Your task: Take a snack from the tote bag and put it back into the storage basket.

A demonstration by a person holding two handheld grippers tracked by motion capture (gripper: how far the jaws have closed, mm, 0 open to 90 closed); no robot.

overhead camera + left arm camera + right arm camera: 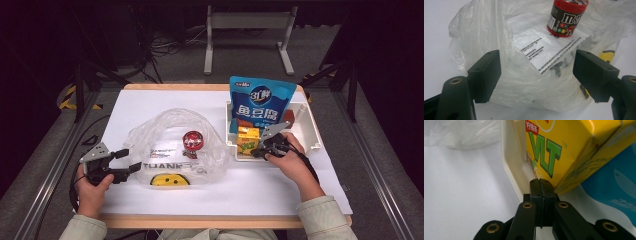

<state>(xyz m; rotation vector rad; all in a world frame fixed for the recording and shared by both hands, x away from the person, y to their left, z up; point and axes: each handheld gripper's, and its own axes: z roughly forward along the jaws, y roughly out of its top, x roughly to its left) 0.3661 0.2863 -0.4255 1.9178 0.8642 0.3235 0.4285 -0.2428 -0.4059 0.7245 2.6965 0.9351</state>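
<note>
The left gripper [125,167] sits at the near left edge of the clear plastic bag [172,145], jaws wide apart, with the bag's crumpled rim lying between them but not pinched. Inside the bag stands a small red-lidded candy tub [566,17], upright on the printed panel. Over on the right, the right gripper [260,150] is down in the white tray [312,132], jaws pressed flat together with nothing between them, their tips right against the lower corner of the yellow drink carton [556,150]. The carton leans in the tray's near left corner, in front of the blue snack pouch [260,102] (which stands tall against the back wall).

Judging by this, the carton is the next thing headed for the bag. To do it well, the right jaws need to open first and straddle the carton across its narrow faces, higher than that bottom corner, or it will tip and slide against the tray wall. Meanwhile the left one should close on a single layer of the rim and lift it, so the mouth gapes toward the tray.
</note>
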